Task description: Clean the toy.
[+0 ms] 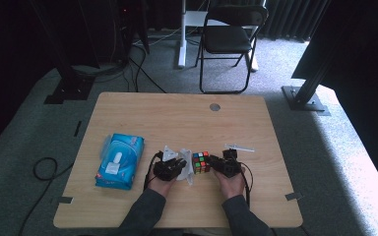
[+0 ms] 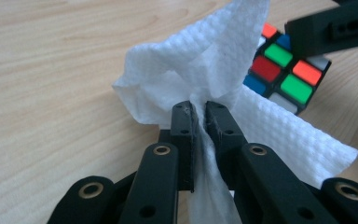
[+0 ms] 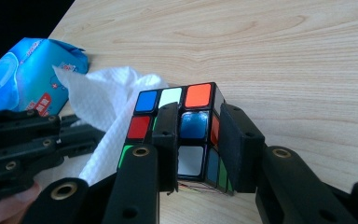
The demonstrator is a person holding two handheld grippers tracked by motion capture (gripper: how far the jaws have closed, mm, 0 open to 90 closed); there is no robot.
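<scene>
Wet-wipe pack [image 1: 120, 161], blue, lies flat at the table's [image 1: 177, 118] left, well apart from the work, untouched.

Just right of it I have the left gripper [image 2: 199, 108]. Its jaws are clamped tight on a bunched white wipe [image 2: 205, 65], which fans up and out above the pads [image 2: 182, 122] and hangs between the arms below. In the high view the left gripper [image 1: 179, 163] sits just beside the cube, the wipe [image 1: 187, 169] between them.

Next comes the Rubik's cube [image 3: 186, 126], near the middle of the table's near half. It appears lifted or tipped slightly; I cannot tell whether a corner rests on the wood. In the high view the cube [image 1: 201, 162] stands between the two grippers.

At the right, the right gripper [image 3: 199, 126] is closed on the cube across two opposite faces, pads pressing.

Judgement: the step in hand is wiping the cube, with the cube secured and the wipe brought alongside but not confirmed in contact. The next move calls for me to press the wipe onto an exposed face and stroke across it, keeping the right grip firm so the cube does not twist.
</scene>
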